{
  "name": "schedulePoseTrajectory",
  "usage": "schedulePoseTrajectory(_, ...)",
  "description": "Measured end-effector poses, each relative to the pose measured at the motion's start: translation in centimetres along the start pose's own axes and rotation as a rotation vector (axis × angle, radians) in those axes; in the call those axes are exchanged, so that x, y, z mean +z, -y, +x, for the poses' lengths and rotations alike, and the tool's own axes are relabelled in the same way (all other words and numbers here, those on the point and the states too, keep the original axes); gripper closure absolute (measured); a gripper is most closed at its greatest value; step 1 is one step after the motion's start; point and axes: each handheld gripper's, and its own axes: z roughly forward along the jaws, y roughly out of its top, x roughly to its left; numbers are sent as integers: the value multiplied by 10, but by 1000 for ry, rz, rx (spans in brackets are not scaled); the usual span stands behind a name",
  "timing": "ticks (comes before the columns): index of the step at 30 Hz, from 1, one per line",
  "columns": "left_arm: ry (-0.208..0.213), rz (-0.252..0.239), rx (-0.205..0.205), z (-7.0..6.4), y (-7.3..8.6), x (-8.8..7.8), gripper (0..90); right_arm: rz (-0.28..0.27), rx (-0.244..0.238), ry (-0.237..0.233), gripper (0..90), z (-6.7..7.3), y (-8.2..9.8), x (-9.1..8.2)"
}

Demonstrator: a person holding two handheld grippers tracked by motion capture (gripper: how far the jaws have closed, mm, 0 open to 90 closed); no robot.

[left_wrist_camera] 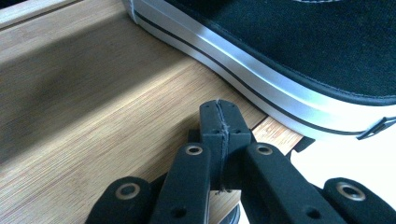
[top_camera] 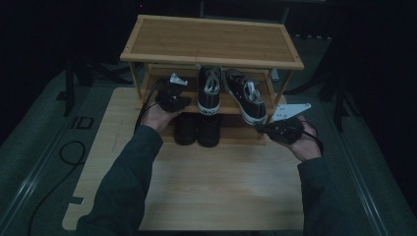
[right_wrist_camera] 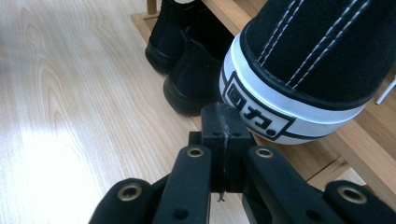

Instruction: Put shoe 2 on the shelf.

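Right gripper view alone shows shut right tongs (right_wrist_camera: 219,116) beside sneaker heel (right_wrist_camera: 280,107).

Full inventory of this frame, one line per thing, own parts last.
shoe rack: one, light wood, far end of the table, three levels.
sneakers: two, black canvas with white soles and laces, middle shelf; the right one is angled with its heel over the shelf edge.
black shoes: two, all black, side by side on the bottom level, heels toward the person.
table: one, light wood.
cables: black, on the grey floor at left.
left claw: black, jaws shut on nothing, beside the left sneaker's sole.
right claw: black, jaws shut on nothing, at the right sneaker's heel.
sleeves: two, dark.
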Motion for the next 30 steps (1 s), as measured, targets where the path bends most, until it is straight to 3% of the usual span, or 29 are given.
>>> schedulePoseTrajectory(14, 11, -3, -6, 1, 0, 0, 900, -41, -12, 6, 900, 4, -18, 14)
schedulePoseTrajectory(30, 13, -2, -5, 1, 0, 0, 900, -44, -32, 3, 900, 9, -37, 28)
